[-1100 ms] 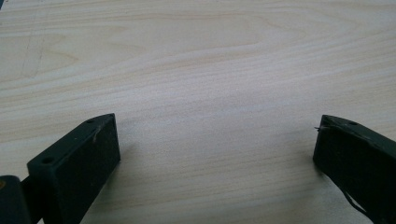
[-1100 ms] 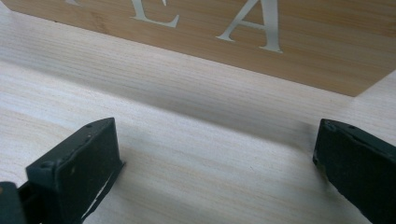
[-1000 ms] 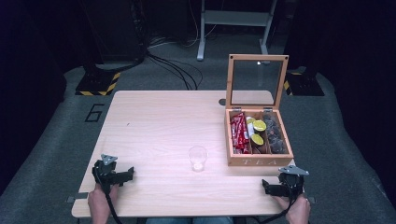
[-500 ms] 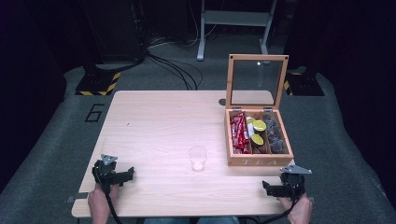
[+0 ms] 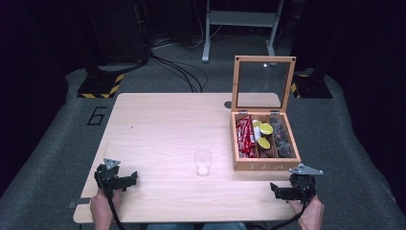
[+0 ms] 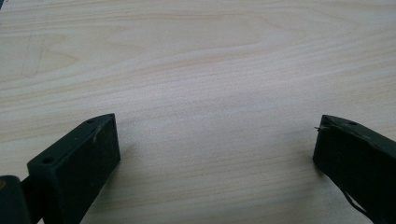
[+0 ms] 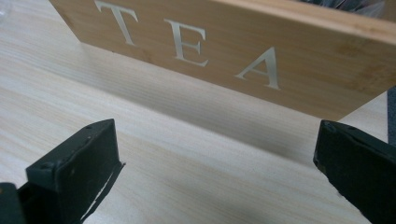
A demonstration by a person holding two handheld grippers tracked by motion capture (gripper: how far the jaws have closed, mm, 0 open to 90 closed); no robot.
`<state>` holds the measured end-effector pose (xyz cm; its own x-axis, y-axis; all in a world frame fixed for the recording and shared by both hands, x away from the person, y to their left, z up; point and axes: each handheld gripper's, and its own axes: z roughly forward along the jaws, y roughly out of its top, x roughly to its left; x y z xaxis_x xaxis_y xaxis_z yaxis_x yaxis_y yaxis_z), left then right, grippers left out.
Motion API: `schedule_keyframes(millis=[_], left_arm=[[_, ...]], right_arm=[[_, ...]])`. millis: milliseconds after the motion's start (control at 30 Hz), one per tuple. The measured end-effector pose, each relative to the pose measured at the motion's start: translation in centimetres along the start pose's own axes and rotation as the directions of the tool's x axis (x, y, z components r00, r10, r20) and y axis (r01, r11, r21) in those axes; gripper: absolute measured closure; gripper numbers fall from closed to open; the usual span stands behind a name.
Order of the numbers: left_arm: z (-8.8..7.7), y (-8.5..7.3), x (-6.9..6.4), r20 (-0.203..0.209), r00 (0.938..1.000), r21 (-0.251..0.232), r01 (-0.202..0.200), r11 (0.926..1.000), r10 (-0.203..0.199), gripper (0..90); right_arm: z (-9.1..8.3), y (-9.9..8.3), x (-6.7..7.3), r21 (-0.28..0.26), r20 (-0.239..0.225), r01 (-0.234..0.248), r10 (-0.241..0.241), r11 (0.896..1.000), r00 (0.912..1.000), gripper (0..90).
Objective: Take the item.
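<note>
Nearest you, your left gripper (image 5: 128,179) rests at the near left corner of the pale wooden table (image 5: 163,124), jaws spread wide on bare wood with nothing between them. Your right gripper (image 5: 276,189) sits at the near right corner, jaws equally wide and empty, just in front of the open bamboo tea box (image 5: 265,165) with "TEA" on its front wall.

The risk there is a forward push that shoves the box or tips its upright glass-paned lid (image 5: 263,85). The table edge also runs just beside that hand.

Between your grippers, a little farther in, stands a small clear plastic cup (image 5: 203,162). It looks light; I judge a sideways sweep would topple it.

Beyond the cup, the table's left and centre lie open to the far edge: that is your room.
</note>
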<state>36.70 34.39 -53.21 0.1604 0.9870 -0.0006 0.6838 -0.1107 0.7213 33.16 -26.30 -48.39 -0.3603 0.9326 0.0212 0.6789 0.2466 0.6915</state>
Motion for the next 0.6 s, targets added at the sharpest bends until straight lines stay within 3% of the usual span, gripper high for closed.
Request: schedule_keyframes(millis=[600], left_arm=[[0.0, 0.0, 0.0, 0.000, 1.0000, 0.000, -0.001, 1.0000, 0.001, 0.3]], right_arm=[[-2.1, 3.2, -0.9, -0.050, -0.002, 0.008, -0.008, 0.999, 1.0000, 0.0]])
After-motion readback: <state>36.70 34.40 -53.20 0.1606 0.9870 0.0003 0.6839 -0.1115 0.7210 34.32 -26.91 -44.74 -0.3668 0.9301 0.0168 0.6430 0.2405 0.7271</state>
